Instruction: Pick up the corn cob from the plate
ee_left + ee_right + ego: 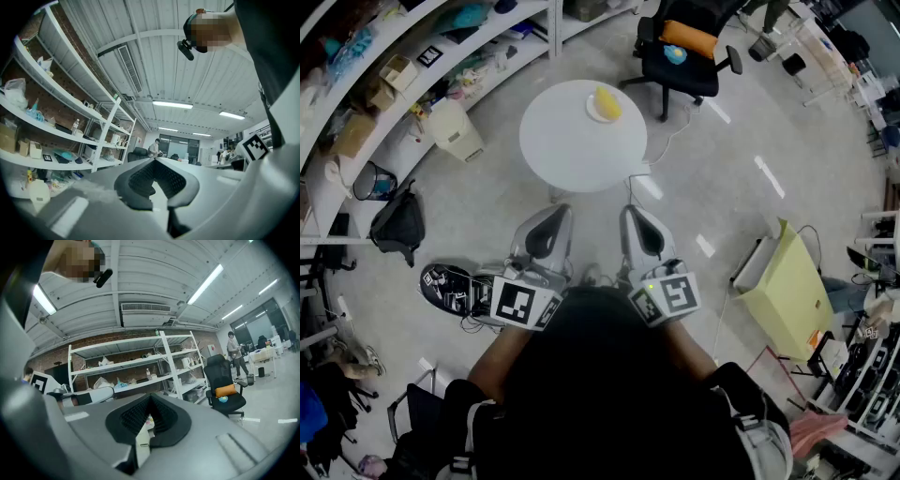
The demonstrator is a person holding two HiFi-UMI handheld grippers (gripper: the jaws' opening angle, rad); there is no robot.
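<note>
Left gripper view shows the left gripper [154, 160] clenched: its dark ribbed pads meet at the tips and nothing sits between them. It looks out roughly level towards white shelves [61, 117] filling the left of the frame.

Right gripper view shows the right gripper [151, 397] in the same state, jaws drawn together on nothing. Past its tips stand more white shelves [136, 366] against a brick wall. A black office chair [227, 394] with an orange cushion stands at the right of the frame.

In the head view both grippers lie side by side at the centre of the frame, the left gripper [561, 212] and the right gripper [630, 210], tips pointing up the picture. Their marker cubes sit just below them, close to the person's dark torso.

Just above the tips stands a round white table [572, 150], apart from both grippers. The corn cob [607, 101] lies on a small white plate [592, 114] near the table's upper right edge, well apart from either gripper.

The black office chair [684, 52] stands beyond the table at the upper right. A white bin [455, 131] stands on the floor left of the table, with a black bag [398, 225] further down at the left. A yellow-green box [787, 286] lies on the floor at the right.
</note>
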